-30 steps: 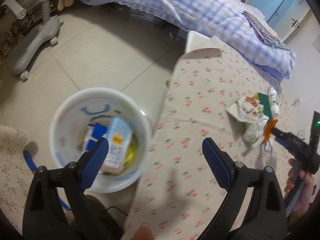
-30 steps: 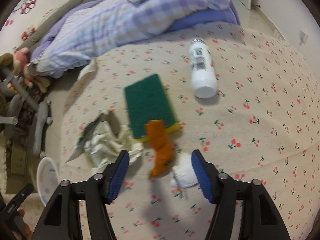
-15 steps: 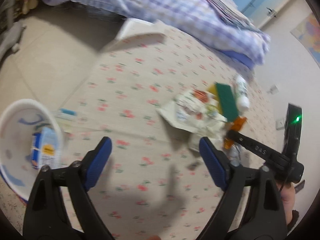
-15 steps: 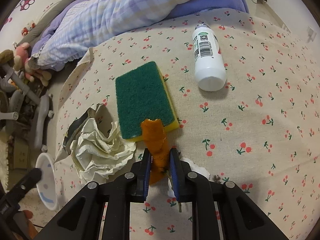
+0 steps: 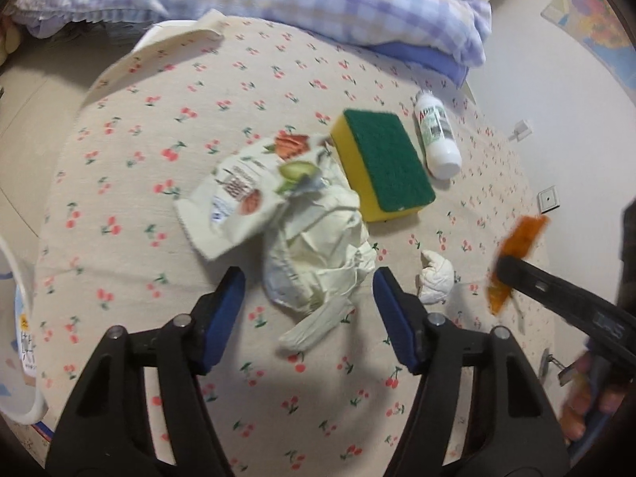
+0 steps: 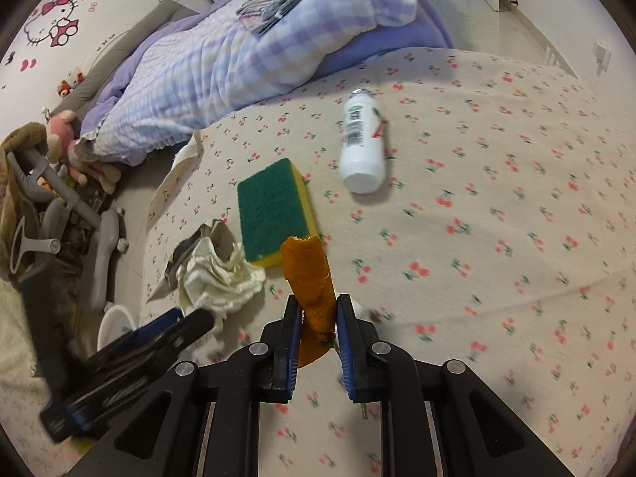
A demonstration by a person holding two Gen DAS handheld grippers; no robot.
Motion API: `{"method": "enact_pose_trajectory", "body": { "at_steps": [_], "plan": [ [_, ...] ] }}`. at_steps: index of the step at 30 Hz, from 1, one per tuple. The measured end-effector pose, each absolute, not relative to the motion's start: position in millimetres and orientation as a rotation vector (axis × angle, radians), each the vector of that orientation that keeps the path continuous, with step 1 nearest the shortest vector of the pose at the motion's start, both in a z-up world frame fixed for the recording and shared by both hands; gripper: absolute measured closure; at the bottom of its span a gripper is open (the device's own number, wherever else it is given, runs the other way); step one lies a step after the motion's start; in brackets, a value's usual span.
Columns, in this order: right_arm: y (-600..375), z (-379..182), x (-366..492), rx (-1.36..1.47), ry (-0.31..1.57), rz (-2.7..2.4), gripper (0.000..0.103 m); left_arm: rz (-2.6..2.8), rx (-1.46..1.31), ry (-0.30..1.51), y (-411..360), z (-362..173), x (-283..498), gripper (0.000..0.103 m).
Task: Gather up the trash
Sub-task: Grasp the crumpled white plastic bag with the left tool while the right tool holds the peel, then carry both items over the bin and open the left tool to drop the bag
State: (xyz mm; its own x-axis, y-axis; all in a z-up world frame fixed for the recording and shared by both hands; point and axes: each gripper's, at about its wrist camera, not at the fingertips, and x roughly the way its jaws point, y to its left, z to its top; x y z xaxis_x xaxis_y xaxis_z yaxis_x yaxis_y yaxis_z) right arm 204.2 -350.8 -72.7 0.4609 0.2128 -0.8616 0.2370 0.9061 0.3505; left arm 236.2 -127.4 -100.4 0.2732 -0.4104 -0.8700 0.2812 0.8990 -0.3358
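Orange peel [image 6: 309, 278], pinched off the cloth [image 6: 497, 206] a moment ago, now rides clear in the clamped right gripper [image 6: 316, 318], while the left gripper [image 5: 306, 298], swung from the bin [image 5: 16, 334], gapes over the wrapper [image 5: 318, 254], likely next.

Right gripper [image 6: 316, 324] jaws clamped on orange peel [image 6: 310, 278], raised off the surface. Left gripper [image 5: 308, 306] jaws spread wide, hovering over crumpled wrapper [image 5: 318, 254], straddling it, no contact.
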Motion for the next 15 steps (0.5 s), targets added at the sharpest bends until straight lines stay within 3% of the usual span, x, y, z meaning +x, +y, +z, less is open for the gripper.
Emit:
{"method": "enact_pose_trajectory", "body": {
  "at_steps": [1,3,5,7,15],
  "plan": [
    [-355.1,-71.0,197.0,0.465,1.102,-0.02,0.085,-0.467,-0.122,1.207,-130.0,-103.5,236.2,0.036],
    [-361.9,-69.1,187.5,0.471,1.1,-0.027,0.085,-0.463,-0.12,1.207,-133.2,-108.8,235.2,0.046],
    [-370.8,-67.9,175.9,0.478,1.099,-0.038,0.085,-0.441,-0.095,1.195,-136.1,-110.3,231.9,0.062],
    [-379.6,-65.9,164.7,0.485,1.095,-0.047,0.085,-0.441,-0.083,1.185,-139.3,-108.6,227.0,0.069],
    [-408.7,-61.7,132.6,0.51,1.069,-0.079,0.085,-0.476,-0.038,1.169,-141.1,-96.0,193.4,0.072]
  ]
}}
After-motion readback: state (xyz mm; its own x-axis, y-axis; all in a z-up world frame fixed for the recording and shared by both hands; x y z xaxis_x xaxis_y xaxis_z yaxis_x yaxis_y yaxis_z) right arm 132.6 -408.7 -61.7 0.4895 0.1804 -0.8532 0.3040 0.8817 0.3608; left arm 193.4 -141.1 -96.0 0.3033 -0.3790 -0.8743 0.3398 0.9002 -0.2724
